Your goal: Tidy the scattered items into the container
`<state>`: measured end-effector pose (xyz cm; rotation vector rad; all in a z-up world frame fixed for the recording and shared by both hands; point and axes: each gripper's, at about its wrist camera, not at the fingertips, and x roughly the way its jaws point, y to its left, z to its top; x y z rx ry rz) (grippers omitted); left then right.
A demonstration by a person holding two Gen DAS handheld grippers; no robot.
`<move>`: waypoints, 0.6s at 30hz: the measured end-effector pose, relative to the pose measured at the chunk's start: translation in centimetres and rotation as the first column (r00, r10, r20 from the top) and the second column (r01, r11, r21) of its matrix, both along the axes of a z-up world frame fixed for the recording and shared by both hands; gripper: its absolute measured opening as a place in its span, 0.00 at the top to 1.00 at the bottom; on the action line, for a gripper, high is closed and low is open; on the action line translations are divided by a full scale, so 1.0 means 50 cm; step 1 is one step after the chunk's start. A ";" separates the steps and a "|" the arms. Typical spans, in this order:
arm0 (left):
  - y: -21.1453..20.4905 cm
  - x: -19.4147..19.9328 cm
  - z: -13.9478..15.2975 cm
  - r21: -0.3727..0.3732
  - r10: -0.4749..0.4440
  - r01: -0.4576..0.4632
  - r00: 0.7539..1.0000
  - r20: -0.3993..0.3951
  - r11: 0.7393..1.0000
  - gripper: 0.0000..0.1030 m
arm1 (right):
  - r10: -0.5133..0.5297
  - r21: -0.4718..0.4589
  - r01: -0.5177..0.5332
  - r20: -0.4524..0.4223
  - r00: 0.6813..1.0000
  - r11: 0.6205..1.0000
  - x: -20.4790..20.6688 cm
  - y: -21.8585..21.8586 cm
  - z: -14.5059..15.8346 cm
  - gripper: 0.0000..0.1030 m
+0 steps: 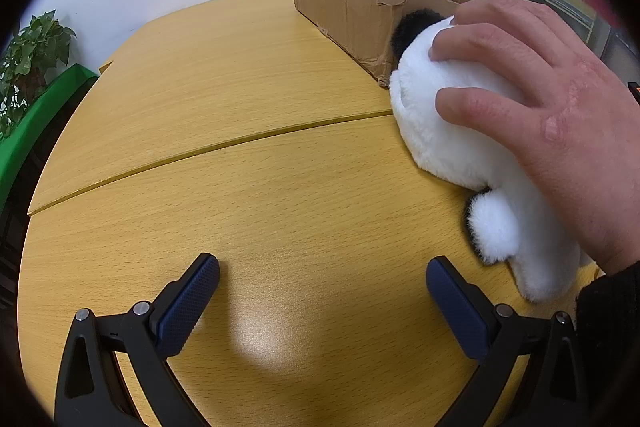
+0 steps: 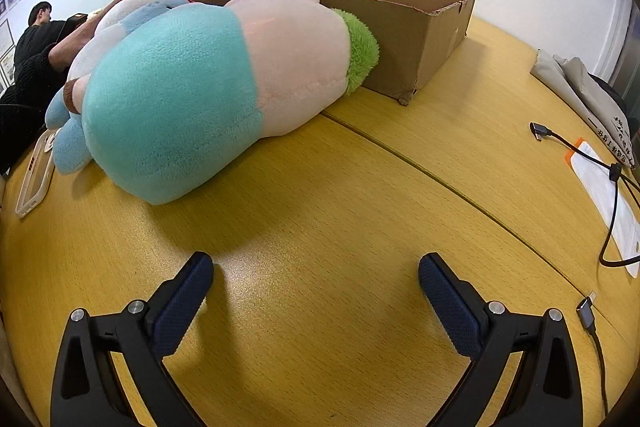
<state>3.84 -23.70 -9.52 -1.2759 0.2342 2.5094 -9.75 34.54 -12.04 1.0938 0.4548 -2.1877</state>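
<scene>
With both my left tool (image 1: 322,273) and right tool (image 2: 316,273) spread apart and empty, I judge the teal-and-pink plush toy (image 2: 208,87) on the bench (image 2: 320,219) against the cardboard box (image 2: 420,27) light and squashy, best pinched at its pink midsection.

Black claw (image 1: 322,269) frames, blue textured pads (image 1: 188,303), silver screws, black sleeve (image 1: 612,311).

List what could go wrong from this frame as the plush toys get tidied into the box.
A bare hand rests on the white plush toy; the open left gripper could pinch fingers. The large teal-and-pink plush may exceed the open right gripper. Dragging it could snag the cable.
</scene>
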 end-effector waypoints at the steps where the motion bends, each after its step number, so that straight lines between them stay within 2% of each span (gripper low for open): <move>1: 0.000 0.001 0.000 0.000 0.001 -0.001 1.000 0.000 1.000 0.00 | 0.000 0.000 0.000 0.000 1.000 1.000 0.000 0.000 0.000 0.00; 18: 0.002 0.009 0.002 0.000 0.003 -0.003 1.000 0.000 1.000 0.00 | 0.000 0.000 0.000 0.000 1.000 1.000 0.000 0.000 0.000 0.00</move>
